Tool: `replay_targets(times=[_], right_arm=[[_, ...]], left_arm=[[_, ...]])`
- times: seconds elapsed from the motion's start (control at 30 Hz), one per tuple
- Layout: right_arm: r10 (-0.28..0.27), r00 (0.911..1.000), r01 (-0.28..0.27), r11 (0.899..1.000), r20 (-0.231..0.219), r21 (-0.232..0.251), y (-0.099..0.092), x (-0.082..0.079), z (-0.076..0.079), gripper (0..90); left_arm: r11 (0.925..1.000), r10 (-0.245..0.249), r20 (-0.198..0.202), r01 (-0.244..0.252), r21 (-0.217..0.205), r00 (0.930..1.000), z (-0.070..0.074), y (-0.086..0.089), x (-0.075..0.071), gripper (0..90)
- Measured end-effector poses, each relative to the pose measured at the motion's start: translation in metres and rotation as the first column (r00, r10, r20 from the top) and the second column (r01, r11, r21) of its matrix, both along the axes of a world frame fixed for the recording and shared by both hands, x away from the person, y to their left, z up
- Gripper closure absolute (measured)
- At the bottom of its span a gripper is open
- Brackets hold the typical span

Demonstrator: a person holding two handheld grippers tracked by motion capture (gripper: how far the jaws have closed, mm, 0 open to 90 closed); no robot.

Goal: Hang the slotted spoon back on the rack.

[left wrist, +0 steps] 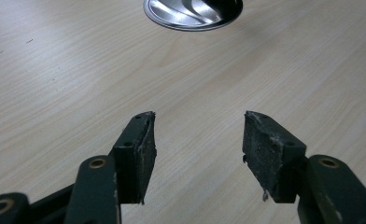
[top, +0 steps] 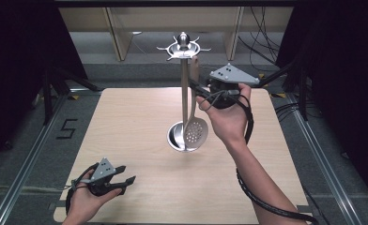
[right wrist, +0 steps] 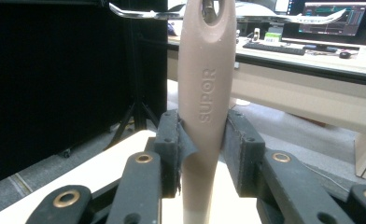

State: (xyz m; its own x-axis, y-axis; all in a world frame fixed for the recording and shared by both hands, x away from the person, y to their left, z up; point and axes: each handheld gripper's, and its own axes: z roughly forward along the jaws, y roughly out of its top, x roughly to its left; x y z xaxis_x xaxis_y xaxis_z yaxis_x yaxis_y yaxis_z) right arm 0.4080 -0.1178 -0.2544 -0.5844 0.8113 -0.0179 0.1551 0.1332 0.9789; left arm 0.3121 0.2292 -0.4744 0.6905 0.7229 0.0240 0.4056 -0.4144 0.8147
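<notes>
Skimmer handle (right wrist: 204, 93): top and lower end cut off by the right gripper view's edges. Stand base (left wrist: 193, 13): far half cropped at the left gripper view's top. Monitor (right wrist: 333, 16) contents: too small to read.

One slotted spoon (top: 195, 131) hangs on one metal utensil stand (top: 184, 47), which rises near the middle of one wooden table (top: 126, 140). Two grippers: a left gripper (top: 126, 180) near the table's near left corner and a right gripper (top: 197, 89) at the spoon's handle. Two hands hold them.
</notes>
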Motion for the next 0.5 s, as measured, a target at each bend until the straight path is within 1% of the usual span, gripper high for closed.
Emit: replay_targets(times=[0.03, 0.07, 0.1, 0.13, 0.27, 0.3, 0.33, 0.37, 0.4, 0.43, 0.47, 0.5], right_arm=[[-0.004, 1.0000, 0.004, 1.000, 0.001, -0.003, 0.0006, 0.0007, -0.0004, 69.3], [-0.004, 0.9999, 0.005, 1.000, 0.013, -0.012, 0.0006, 0.0017, -0.0006, 69.3], [-0.005, 1.0000, 0.005, 1.000, -0.002, -0.003, 0.0015, 0.0007, -0.0005, 69.3], [-0.008, 0.9999, 0.009, 1.000, 0.008, -0.013, 0.0013, 0.0014, -0.0002, 69.3], [-0.011, 0.9999, 0.011, 0.999, 0.003, -0.030, 0.0031, 0.0029, 0.0001, 68.8], [-0.012, 0.9999, 0.012, 0.999, 0.002, -0.035, 0.0035, 0.0034, 0.0003, 67.4], [-0.007, 0.9999, 0.007, 0.999, 0.009, -0.036, 0.0041, 0.0045, 0.0000, 62.8], [-0.006, 1.0000, 0.006, 0.999, 0.003, -0.043, 0.0044, 0.0045, 0.0004, 57.5], [-0.009, 0.9999, 0.010, 0.998, 0.012, -0.062, 0.0039, 0.0059, 0.0000, 52.9], [-0.009, 0.9999, 0.010, 0.998, 0.013, -0.061, 0.0033, 0.0063, -0.0012, 48.9], [-0.014, 0.9997, 0.015, 0.998, 0.020, -0.062, 0.0025, 0.0063, -0.0030, 45.6], [-0.009, 0.9996, 0.011, 0.997, 0.026, -0.075, 0.0006, 0.0063, -0.0049, 43.0]], left_arm=[[1.0000, -0.001, -0.001, 0.001, 0.002, 1.0000, 0.0000, 0.0000, 0.0000, 43.3], [1.0000, -0.001, -0.001, 0.001, 0.002, 1.0000, 0.0000, -0.0001, 0.0000, 43.3], [1.0000, -0.002, -0.002, 0.002, 0.004, 1.0000, 0.0001, 0.0000, 0.0000, 43.3], [1.0000, 0.001, -0.002, -0.001, -0.007, 1.0000, -0.0002, -0.0007, -0.0003, 43.3], [1.0000, -0.001, -0.002, 0.001, -0.005, 1.0000, -0.0003, -0.0008, -0.0003, 43.3], [1.0000, 0.000, -0.001, 0.000, -0.010, 1.0000, -0.0007, -0.0012, -0.0003, 43.3], [0.9997, 0.008, -0.004, -0.008, -0.024, 1.0000, -0.0011, -0.0023, -0.0009, 43.3], [0.9997, 0.008, -0.005, -0.008, -0.024, 1.0000, -0.0010, -0.0023, -0.0010, 43.3], [0.9997, 0.008, -0.005, -0.008, -0.024, 1.0000, -0.0010, -0.0022, -0.0010, 43.3], [0.9996, 0.008, -0.005, -0.009, -0.025, 1.0000, -0.0010, -0.0022, -0.0011, 43.3], [1.0000, -0.005, -0.003, 0.005, 0.003, 1.0000, 0.0001, 0.0000, -0.0005, 43.3], [1.0000, -0.005, 0.003, 0.005, -0.005, 1.0000, -0.0004, -0.0001, -0.0003, 43.3]])
